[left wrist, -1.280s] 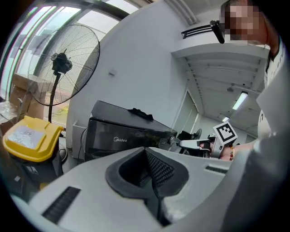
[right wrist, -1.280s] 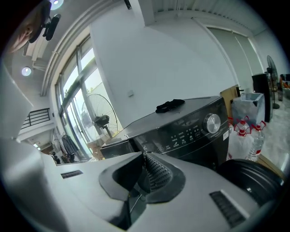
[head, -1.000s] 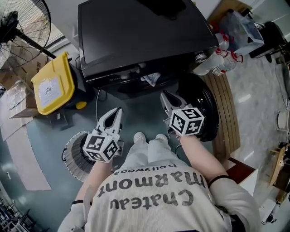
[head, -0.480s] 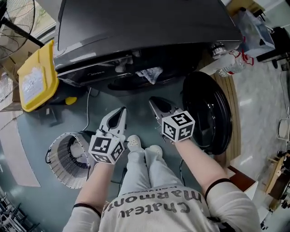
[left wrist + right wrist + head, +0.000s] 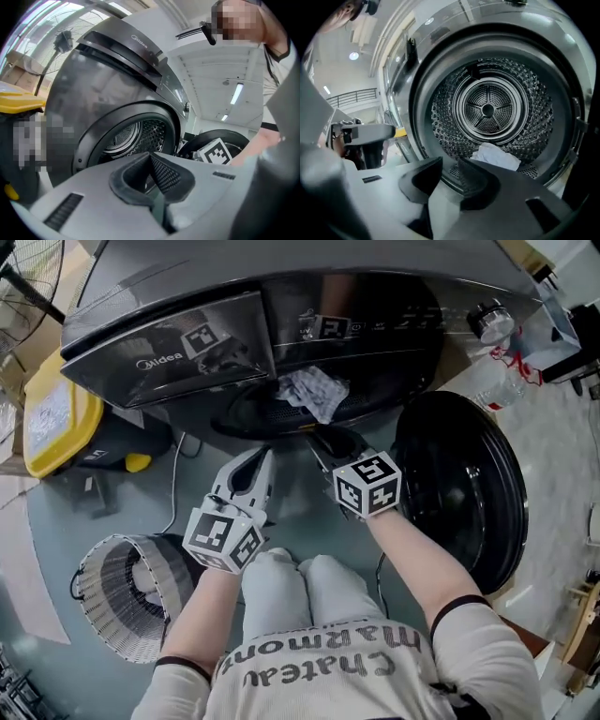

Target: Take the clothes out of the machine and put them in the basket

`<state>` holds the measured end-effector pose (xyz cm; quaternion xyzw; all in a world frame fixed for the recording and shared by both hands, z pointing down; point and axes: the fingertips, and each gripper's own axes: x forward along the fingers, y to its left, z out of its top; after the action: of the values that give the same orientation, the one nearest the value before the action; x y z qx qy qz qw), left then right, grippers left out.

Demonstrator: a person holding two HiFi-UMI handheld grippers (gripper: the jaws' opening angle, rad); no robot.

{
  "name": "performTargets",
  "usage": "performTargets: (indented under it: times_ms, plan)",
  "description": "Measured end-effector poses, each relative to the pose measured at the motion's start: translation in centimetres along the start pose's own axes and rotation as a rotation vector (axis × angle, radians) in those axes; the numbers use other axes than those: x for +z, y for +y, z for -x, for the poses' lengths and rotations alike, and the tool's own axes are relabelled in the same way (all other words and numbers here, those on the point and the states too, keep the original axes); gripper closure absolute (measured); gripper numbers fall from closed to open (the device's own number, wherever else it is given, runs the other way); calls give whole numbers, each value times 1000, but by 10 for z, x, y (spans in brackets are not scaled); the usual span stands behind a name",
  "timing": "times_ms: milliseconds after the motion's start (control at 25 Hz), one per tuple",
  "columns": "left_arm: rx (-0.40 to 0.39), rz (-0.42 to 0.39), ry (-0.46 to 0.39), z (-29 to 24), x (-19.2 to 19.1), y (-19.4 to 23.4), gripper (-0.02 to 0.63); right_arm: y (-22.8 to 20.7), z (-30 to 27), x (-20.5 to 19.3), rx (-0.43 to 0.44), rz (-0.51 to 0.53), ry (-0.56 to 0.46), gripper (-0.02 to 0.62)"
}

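Right gripper (image 5: pixel 328 441) is at the mouth of the machine (image 5: pixel 281 324), and its jaws are just parting: a narrow gap, nothing between them. In the right gripper view it looks straight into the drum, where a crumpled white cloth (image 5: pixel 497 157) lies on the drum floor near the front lip, just beyond the gripper (image 5: pixel 449 165). From the head view the same cloth (image 5: pixel 314 392) shows at the opening, close ahead of the gripper but apart from it.

Left gripper (image 5: pixel 260 461) has its jaws closed together and carries nothing. It points at the machine front, a little left of the opening.

On progress, I'd call this the very start of a pick. The door (image 5: pixel 464 488) is swung wide to the right. The basket (image 5: pixel 112 592) stands on the floor at the lower left, well apart from the drum, and I see no clothes in it. So the reach, the grasp, the carry and the drop are all left to do.

As for pose, both forearms stretch forward on either side of the person's knees. The right gripper tips slightly down into the drum, and the left sits nearly level beside it.
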<state>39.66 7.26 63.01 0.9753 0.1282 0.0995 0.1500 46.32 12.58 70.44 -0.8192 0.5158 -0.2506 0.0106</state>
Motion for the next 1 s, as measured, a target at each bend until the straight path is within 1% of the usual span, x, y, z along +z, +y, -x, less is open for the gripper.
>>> performTargets:
  times_ms: [40,80,280,400,480,560,720,800,880,1000]
  plan:
    - [0,-6,-13,-2,-3,2,598,-6,-8,-4,-2,17,3,440]
    - [-2,-8,-21,-5,-7,4,598,-13,-16,-8,-3,35,6,390]
    - [-20,-30,-18,-21,-30,22,598,-45,-52,-16,-27,129,-4,390]
    - [-26,-44,-45,-28,-35,32,598,-63,-67,-11,-46,169,-26,388]
    - [-28,-56,-69,-26,-36,34,598,-72,-74,-11,-62,189,-32,371]
    - [-32,-59,-81,-23,-38,34,598,-81,-82,-11,-82,204,-23,339]
    - [-48,-73,-54,-19,-47,31,598,-95,-94,-11,-149,298,30,289]
    - [-39,-74,-49,-16,-47,32,598,-100,-101,-11,-163,289,51,264]
    - [-10,-67,-72,-12,-44,35,598,-103,-111,-11,-166,256,60,249]
    - [21,-48,-109,-9,-43,40,598,-114,-127,-15,-197,221,82,239]
